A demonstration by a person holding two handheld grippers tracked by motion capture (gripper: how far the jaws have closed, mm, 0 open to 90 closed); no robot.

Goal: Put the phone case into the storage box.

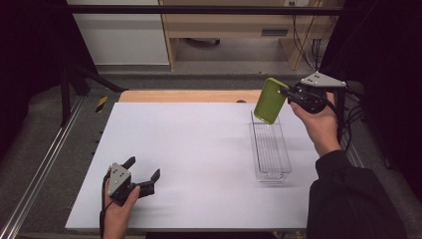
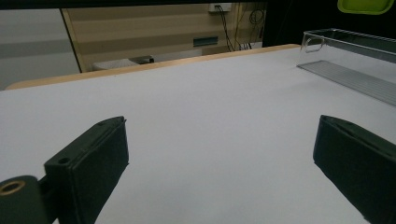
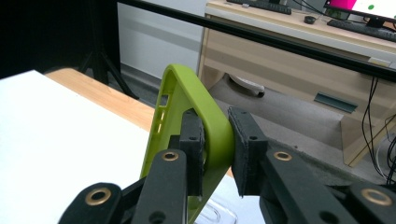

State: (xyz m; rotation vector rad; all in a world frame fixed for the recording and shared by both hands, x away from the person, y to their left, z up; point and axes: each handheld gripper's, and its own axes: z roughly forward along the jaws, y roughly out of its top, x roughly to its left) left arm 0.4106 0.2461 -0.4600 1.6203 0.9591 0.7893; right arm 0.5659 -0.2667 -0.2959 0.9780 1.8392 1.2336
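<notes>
Now the right gripper (image 1: 290,94) has its jaws clamped on the rim of a green phone case (image 1: 270,100), one pad inside the shell and one outside, as the right gripper view shows plainly (image 3: 215,144). The case (image 3: 187,126) hangs tilted in the air, its lower end just above the far end of the clear tray (image 1: 287,164) on the white table (image 1: 189,149). Pinching the edge rather than the flat back looks deliberate: it leaves the body of the case free to go down between the tray's walls. The likely aim is to lower it inside, though it has not touched the tray yet.

Meanwhile the left gripper (image 1: 144,174) rests low near the table's near-left corner, jaws spread wide with nothing between them, well apart from the work. From its own view the tray (image 2: 327,39) sits off to the right, the green case (image 2: 364,5) just peeking in above it.
</notes>
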